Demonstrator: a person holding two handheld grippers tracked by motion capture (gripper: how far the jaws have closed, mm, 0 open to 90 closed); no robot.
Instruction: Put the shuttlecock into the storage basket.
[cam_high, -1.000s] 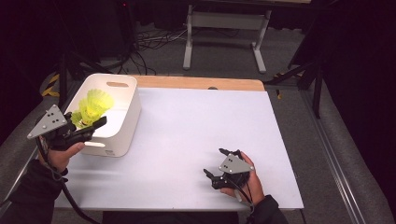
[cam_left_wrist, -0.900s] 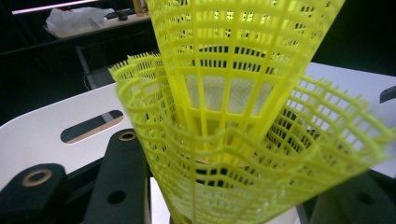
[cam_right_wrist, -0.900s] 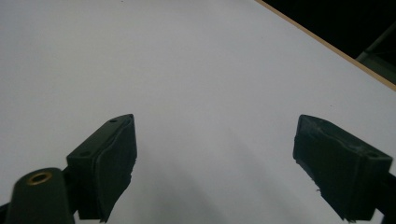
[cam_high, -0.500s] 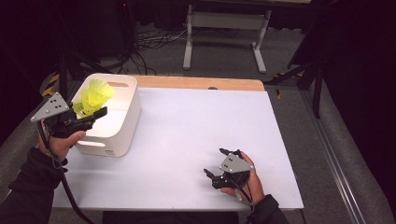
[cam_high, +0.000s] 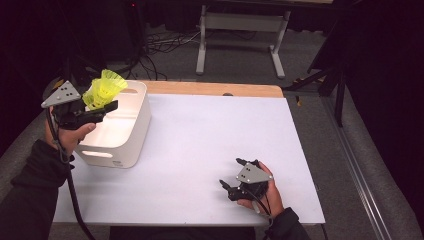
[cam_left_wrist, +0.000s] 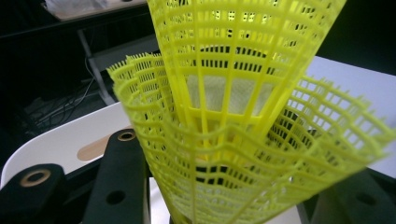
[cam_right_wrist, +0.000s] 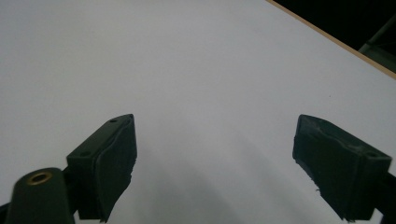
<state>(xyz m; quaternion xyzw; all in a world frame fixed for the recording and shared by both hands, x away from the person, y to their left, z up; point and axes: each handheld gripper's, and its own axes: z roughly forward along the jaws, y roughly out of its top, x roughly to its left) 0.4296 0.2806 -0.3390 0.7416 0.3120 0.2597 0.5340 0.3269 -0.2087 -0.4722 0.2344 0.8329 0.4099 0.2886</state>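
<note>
Above the bin (cam_high: 131, 125), left hand-held gripper (cam_high: 102, 107) perhaps level, clamping shuttlecocks (cam_high: 104, 88).

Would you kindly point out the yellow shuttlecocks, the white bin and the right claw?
yellow shuttlecocks (cam_high: 104, 89), high view, on the mesh skirt.
white bin (cam_high: 131, 132), high view, on its outer side wall.
right claw (cam_right_wrist: 215, 161), right gripper view, midway between its open fingertips.

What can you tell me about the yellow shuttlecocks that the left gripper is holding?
The yellow shuttlecocks look like thin moulded plastic with an open lattice skirt. In the left gripper view two skirts show, one nested inside the other, flaring upward and outward. Their heads are hidden low between the jaws. The left gripper clamps them, lifted above the left rim of the white bin; they touch nothing else.
</note>
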